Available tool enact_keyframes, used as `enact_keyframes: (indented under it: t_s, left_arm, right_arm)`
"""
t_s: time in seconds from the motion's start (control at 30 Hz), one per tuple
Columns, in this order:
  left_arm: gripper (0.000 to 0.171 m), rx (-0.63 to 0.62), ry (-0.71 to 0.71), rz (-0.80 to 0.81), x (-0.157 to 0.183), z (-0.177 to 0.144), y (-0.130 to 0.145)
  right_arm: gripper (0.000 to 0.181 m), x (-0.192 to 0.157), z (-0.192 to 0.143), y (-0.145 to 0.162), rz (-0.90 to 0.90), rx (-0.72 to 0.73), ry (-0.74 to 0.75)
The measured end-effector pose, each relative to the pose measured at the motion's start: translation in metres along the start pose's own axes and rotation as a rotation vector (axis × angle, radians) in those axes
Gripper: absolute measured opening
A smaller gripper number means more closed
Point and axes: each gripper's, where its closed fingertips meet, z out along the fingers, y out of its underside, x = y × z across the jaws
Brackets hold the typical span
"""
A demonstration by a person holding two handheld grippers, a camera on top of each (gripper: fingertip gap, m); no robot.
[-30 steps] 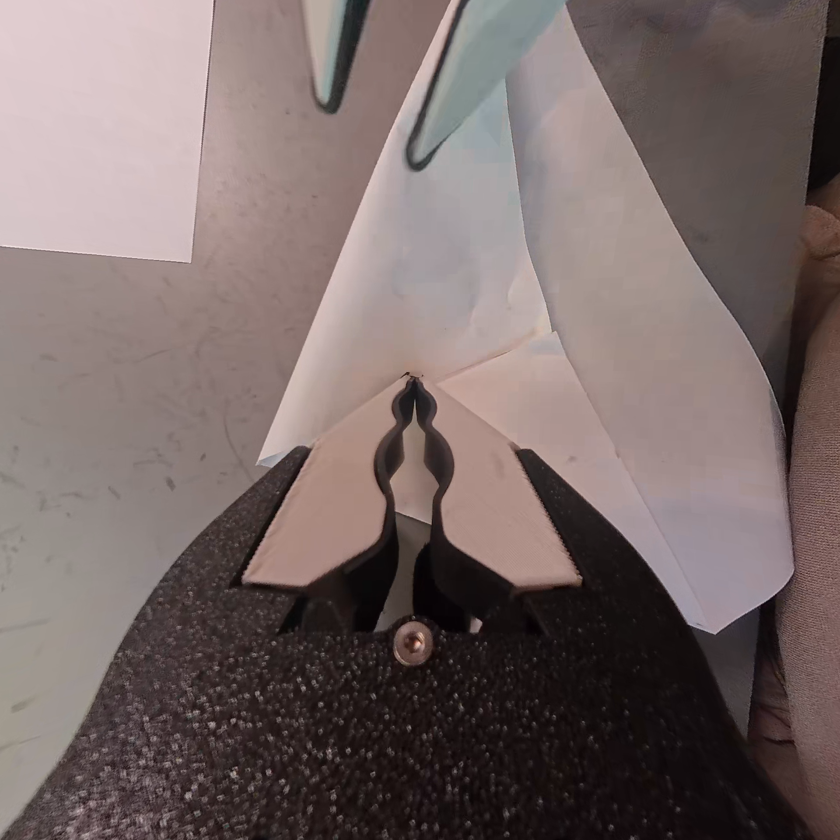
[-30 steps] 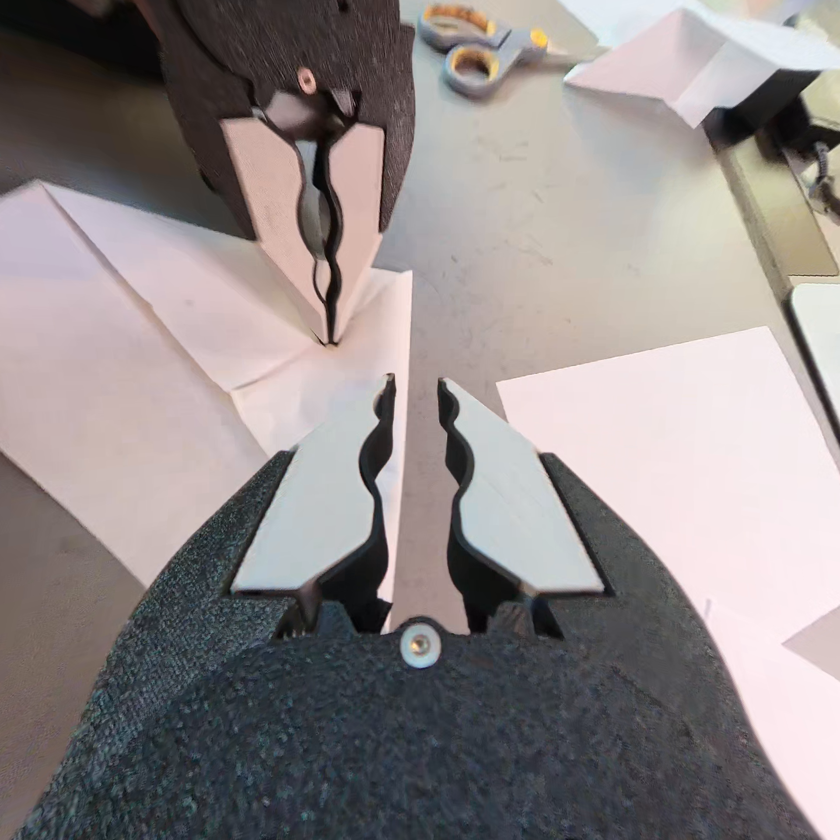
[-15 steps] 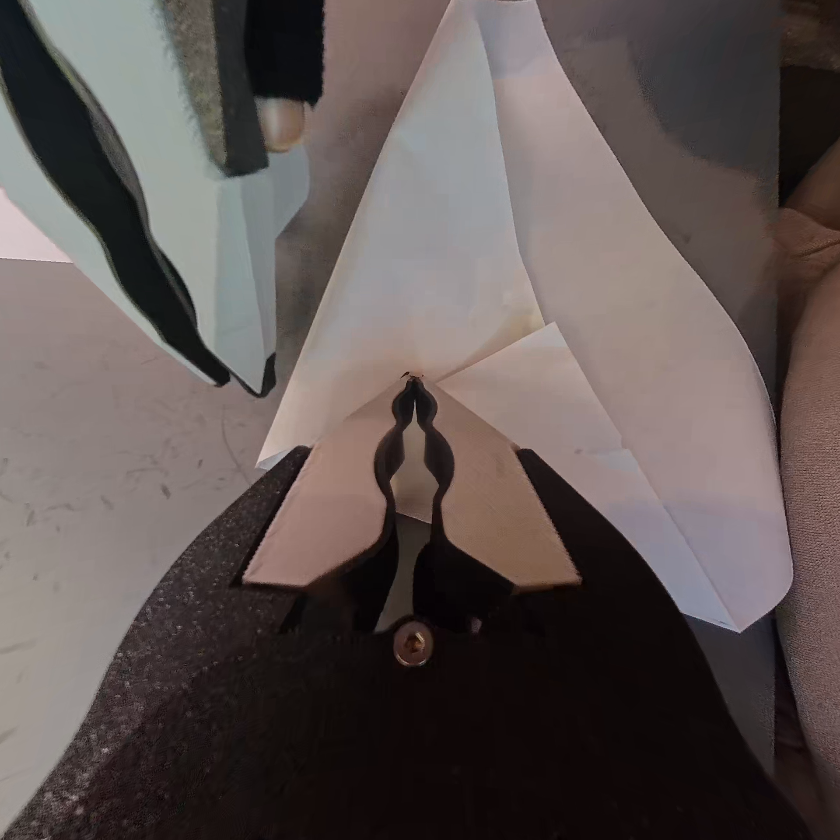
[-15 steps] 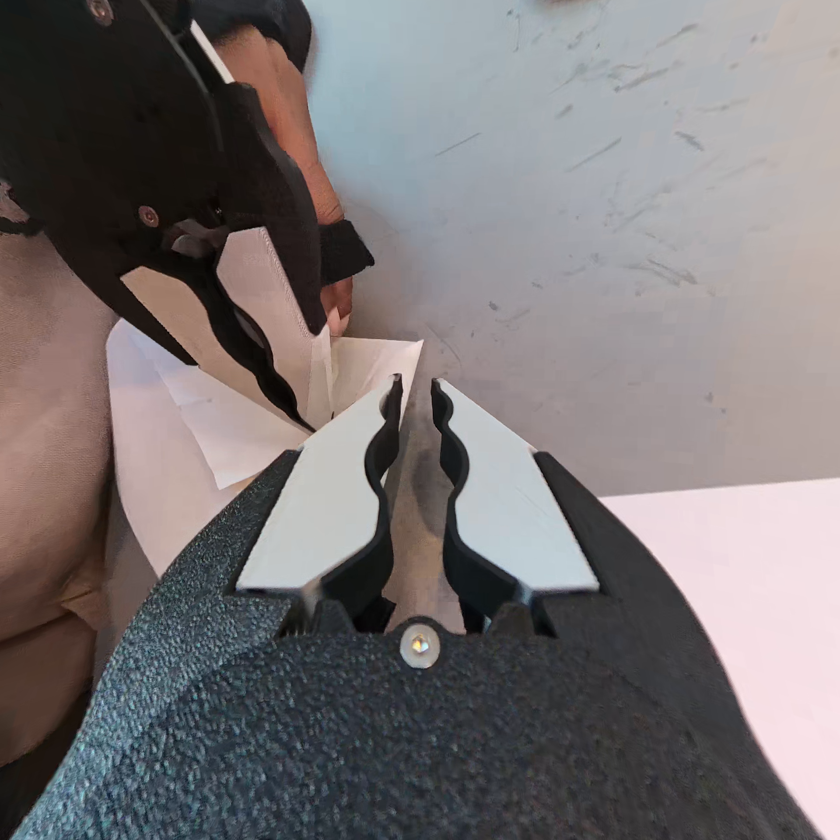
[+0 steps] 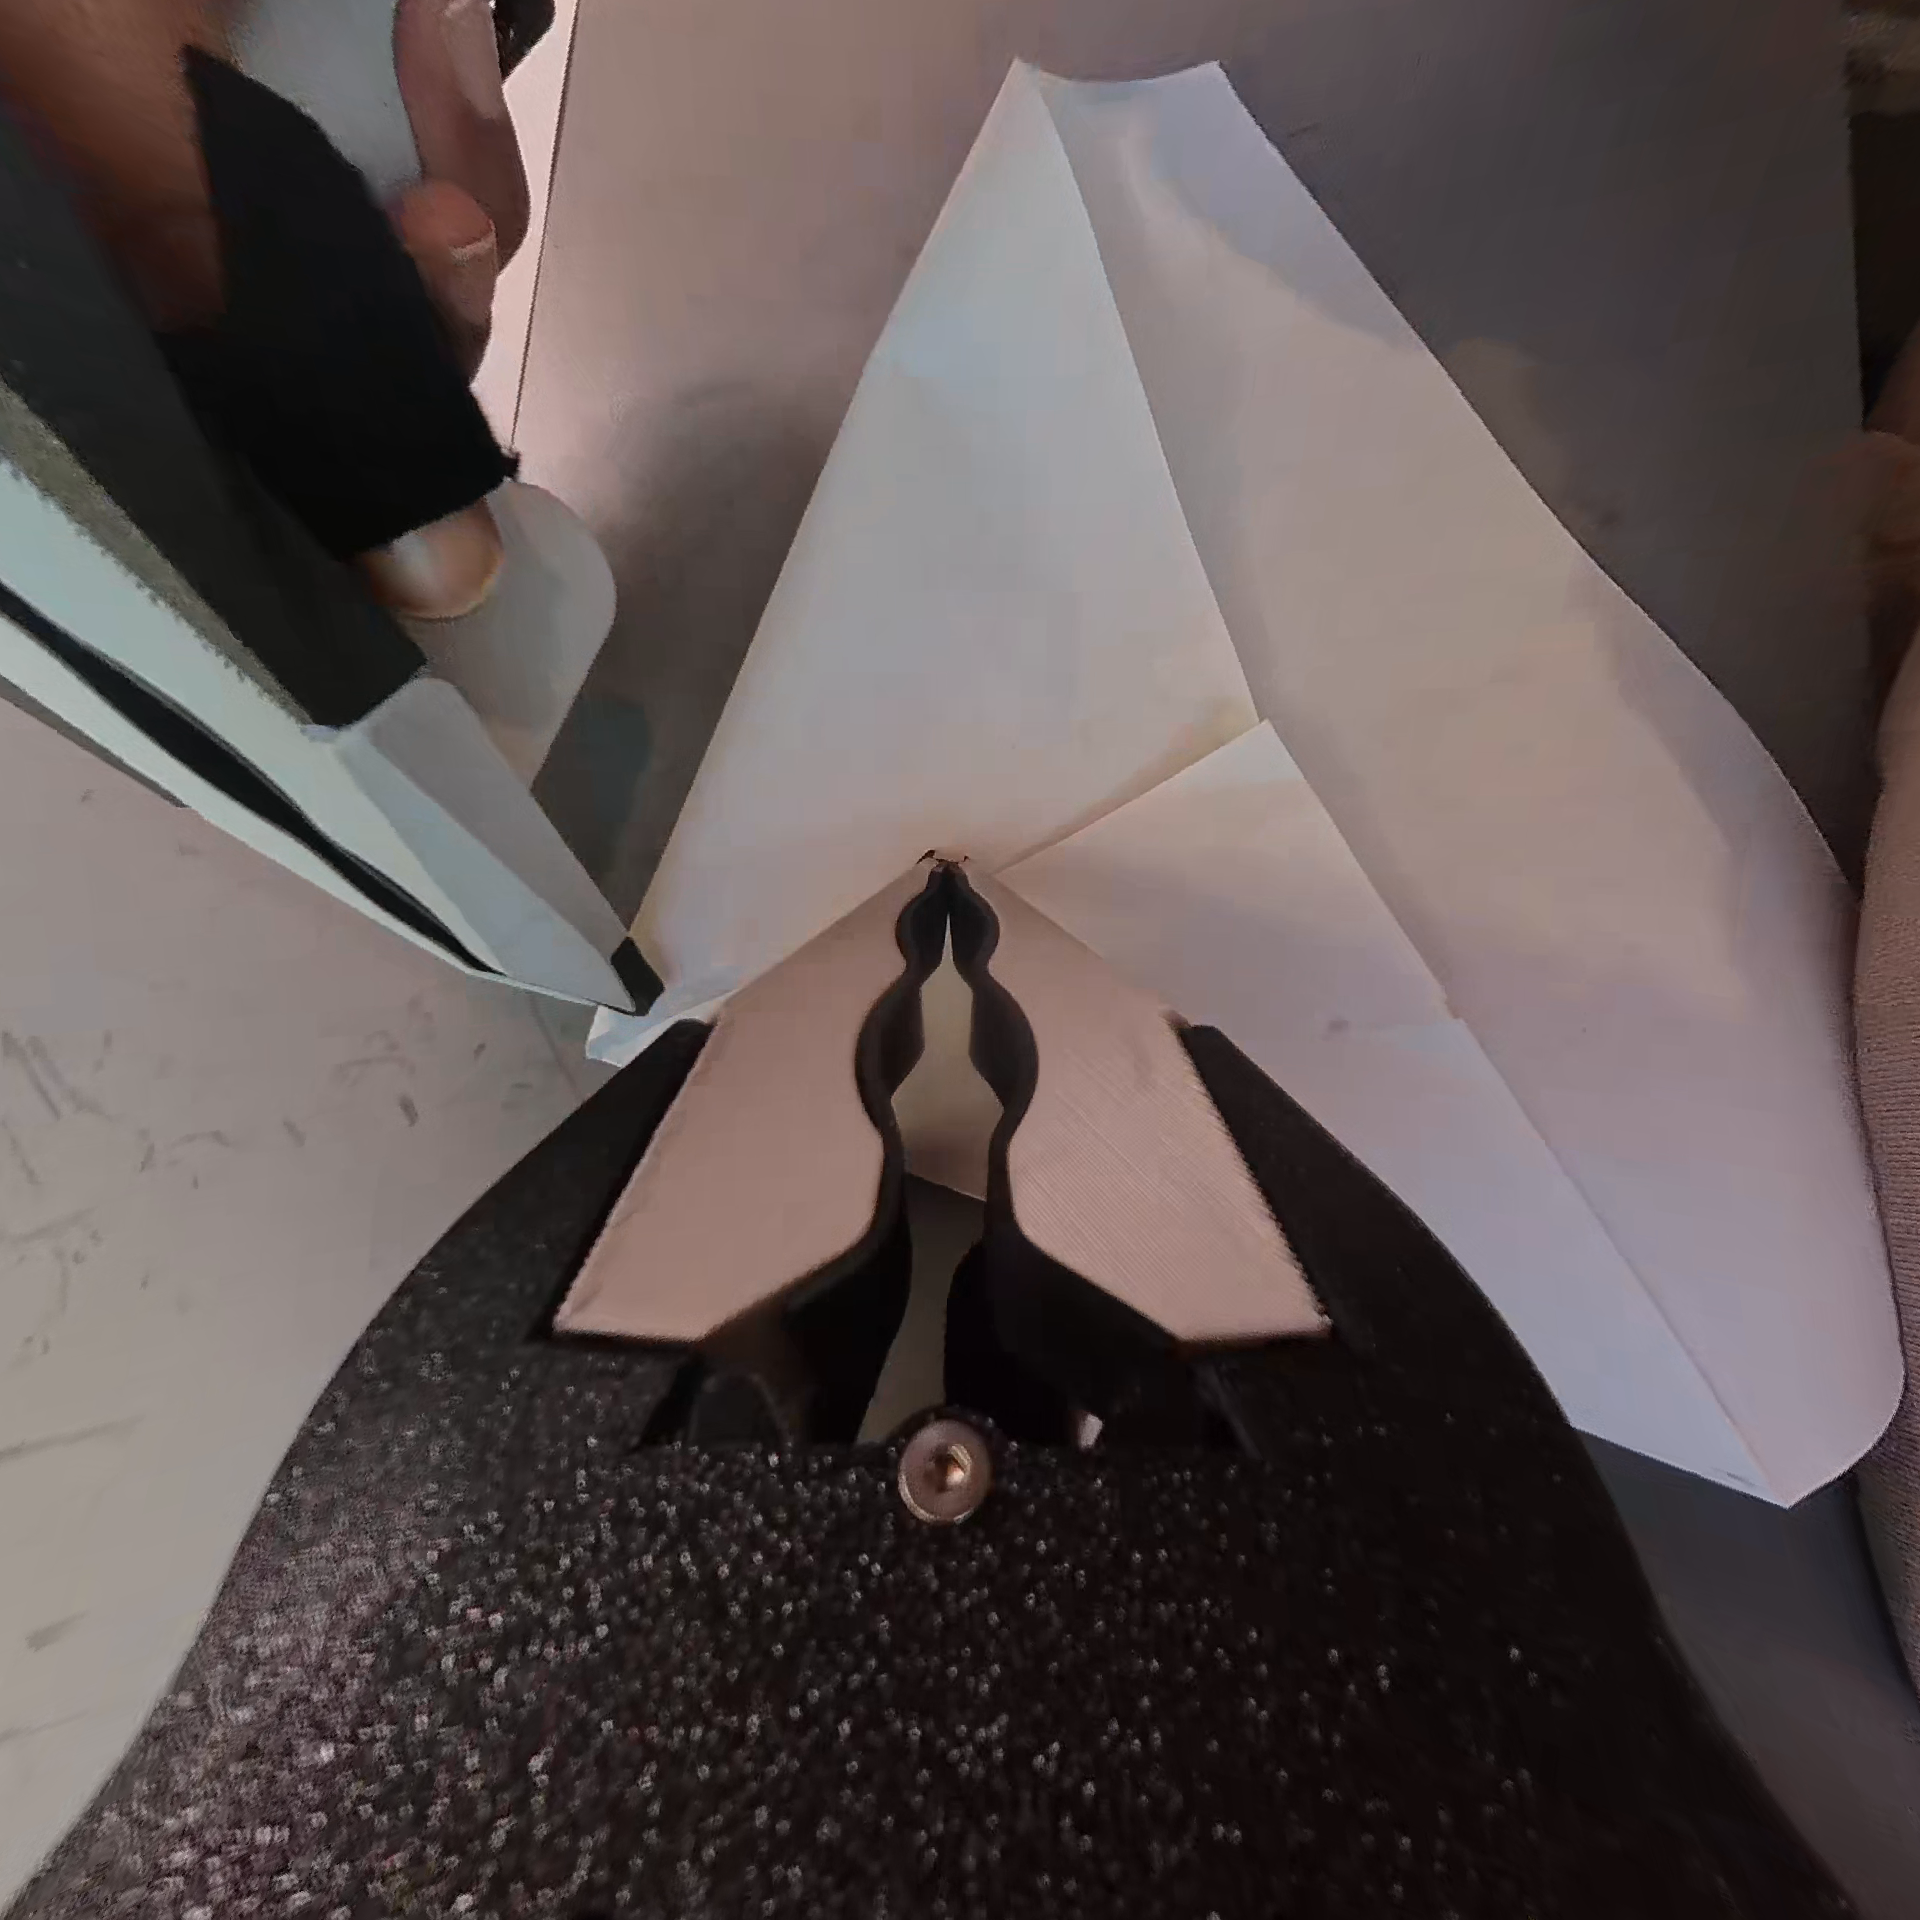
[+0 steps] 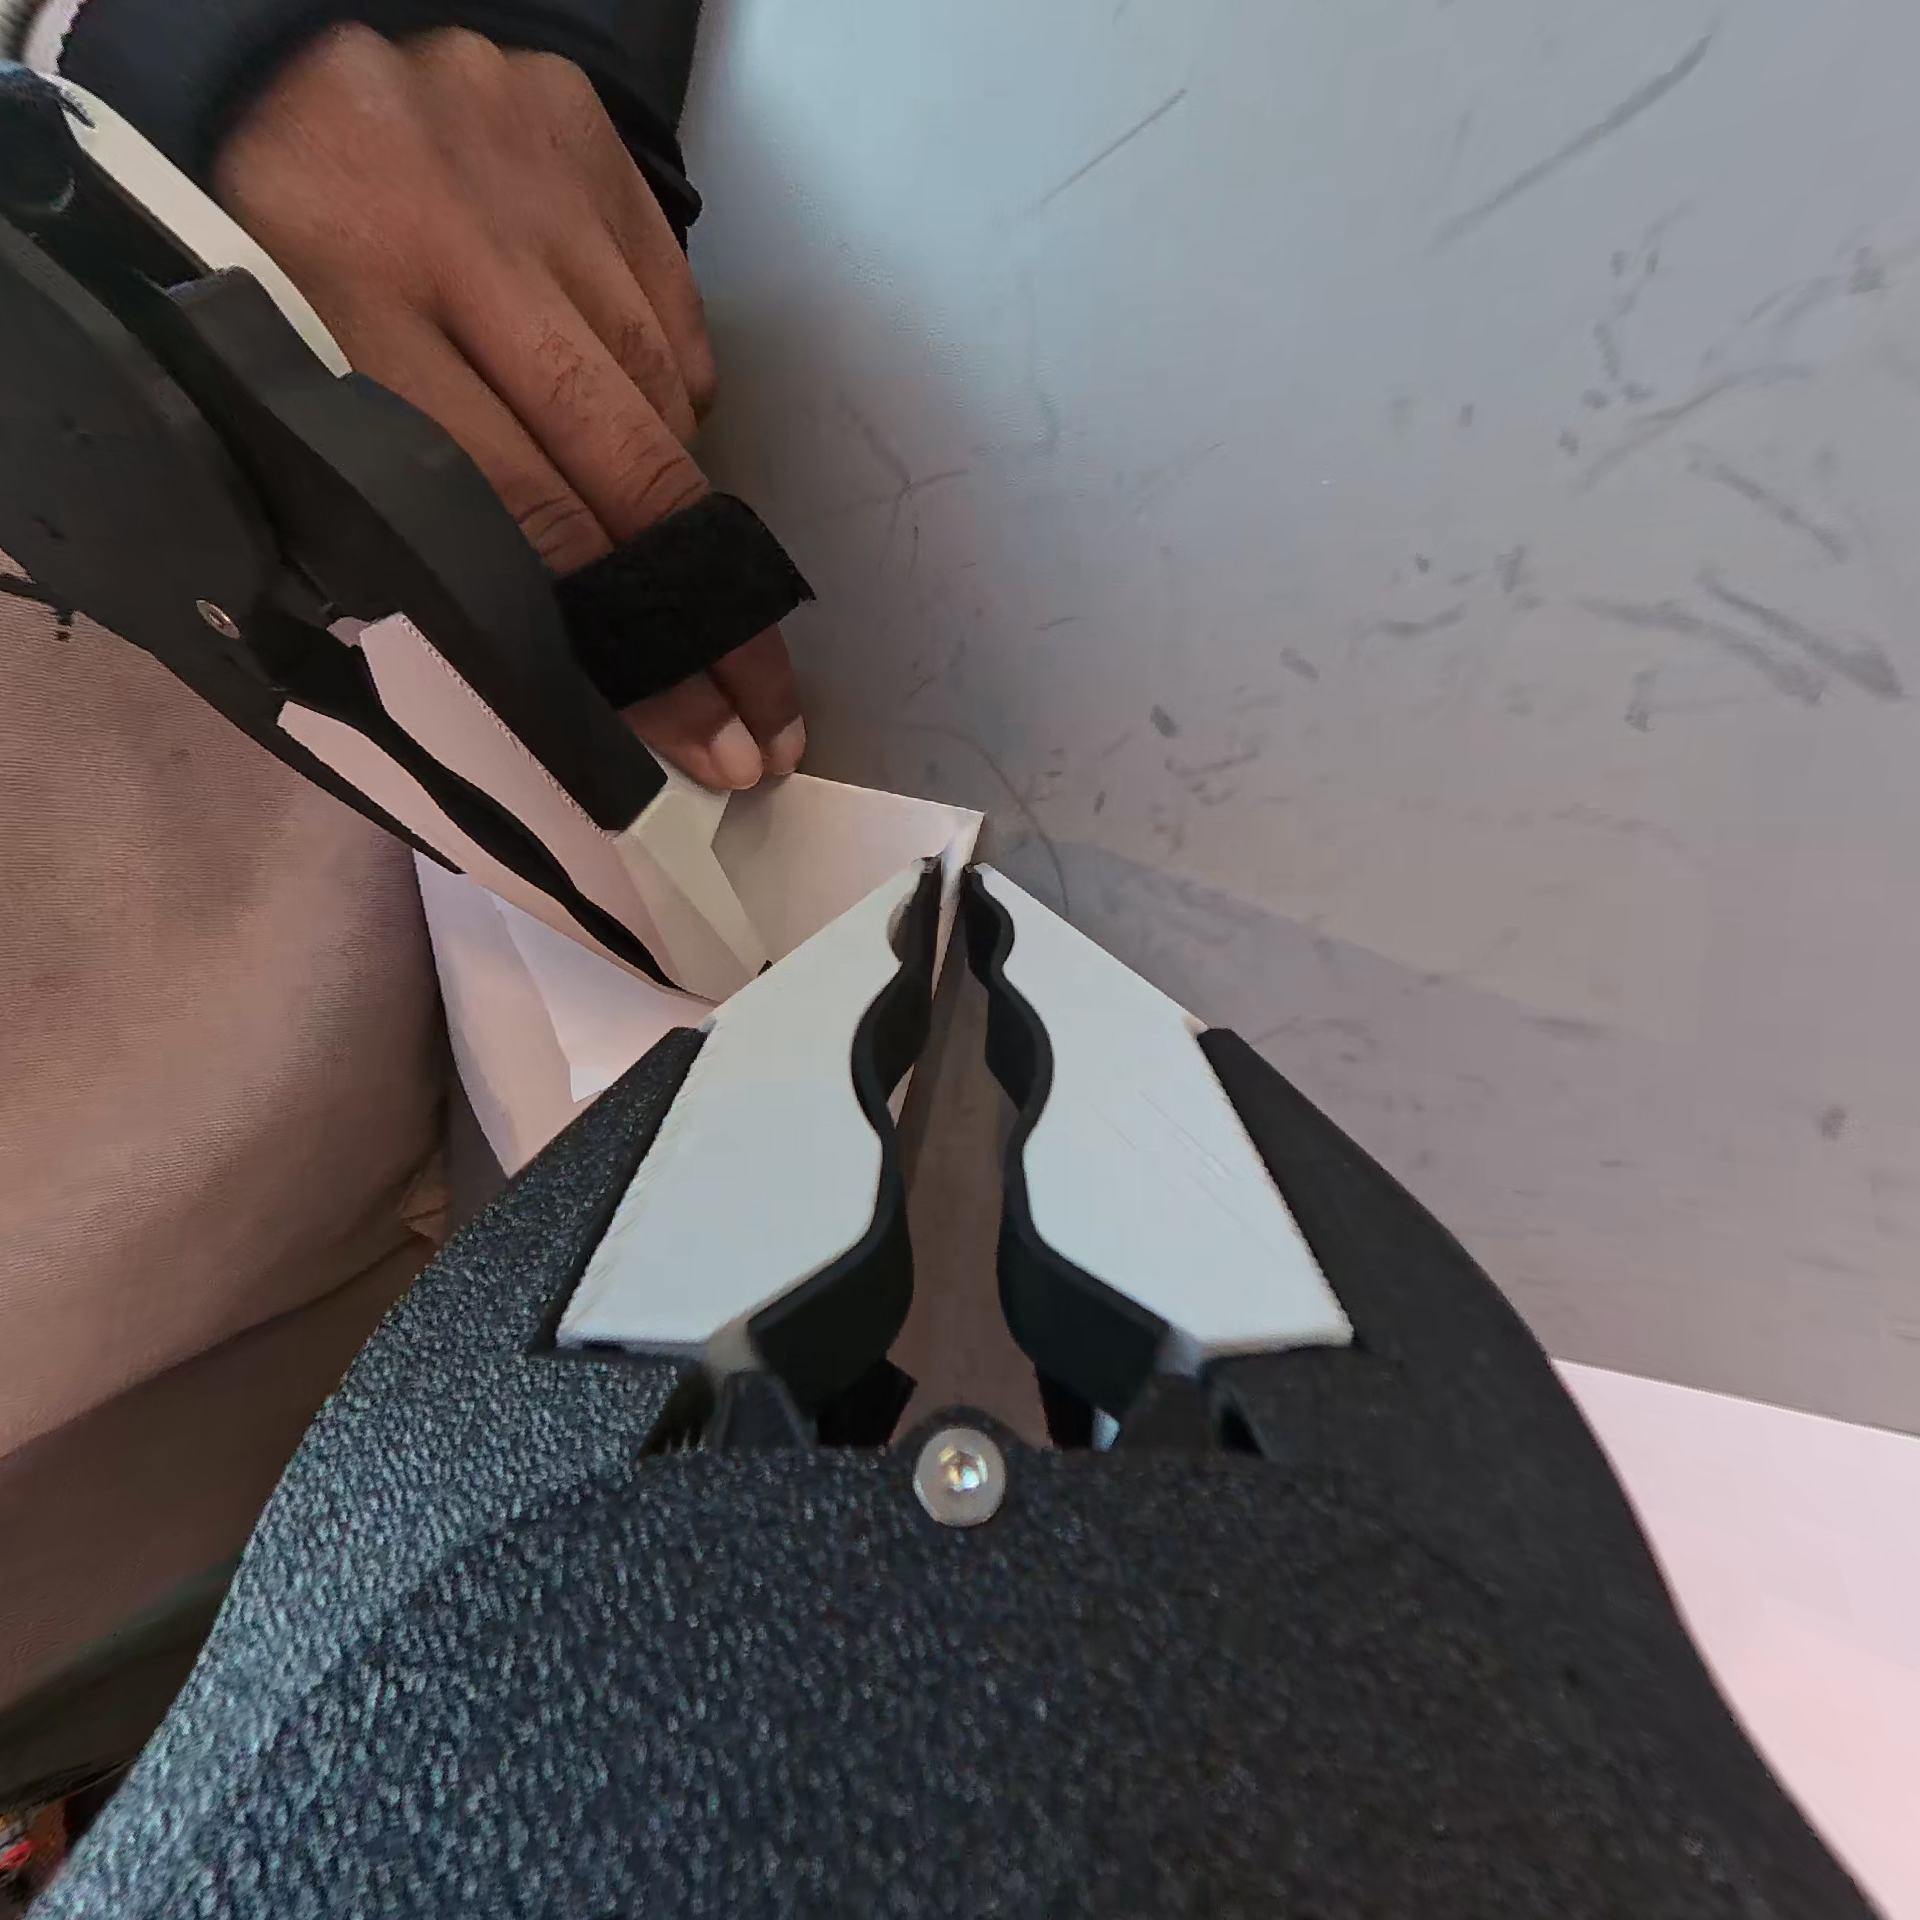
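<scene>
Soft, warm indoor light leaves the left wrist view dim, the folded paper (image 5: pixel 1018 582) tinted cream. The right wrist view is cooler and brighter; a broad shadow crosses the table (image 6: pixel 1351 436). Wide-angle distortion bends edges, and nearby parts look soft.

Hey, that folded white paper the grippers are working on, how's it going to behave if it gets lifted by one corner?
Probably floppy: the folded white paper is thin, and its far side already curls up off the grey table. The creased parts may hold shape better. It looks light, so it would likely slide once the shut left gripper stops pressing on it.
</scene>
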Motion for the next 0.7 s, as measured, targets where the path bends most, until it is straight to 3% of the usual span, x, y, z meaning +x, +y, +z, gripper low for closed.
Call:
enact_keyframes:
  t_s: [0.37, 0.47, 0.7]
  left_arm:
    - [0.000, 0.022, -0.019, 0.016, 0.000, 0.000, 0.000]
    - [0.000, 0.025, -0.020, 0.019, -0.001, 0.000, 0.000]
    - [0.000, 0.039, -0.019, 0.041, 0.000, -0.001, -0.001]
  right_arm:
    - [0.000, 0.001, 0.000, 0.000, 0.007, 0.038, 0.039]
    - [0.006, -0.002, -0.002, -0.003, 0.034, 0.081, 0.002]
    - [0.000, 0.006, -0.011, -0.009, 0.038, 0.121, -0.003]
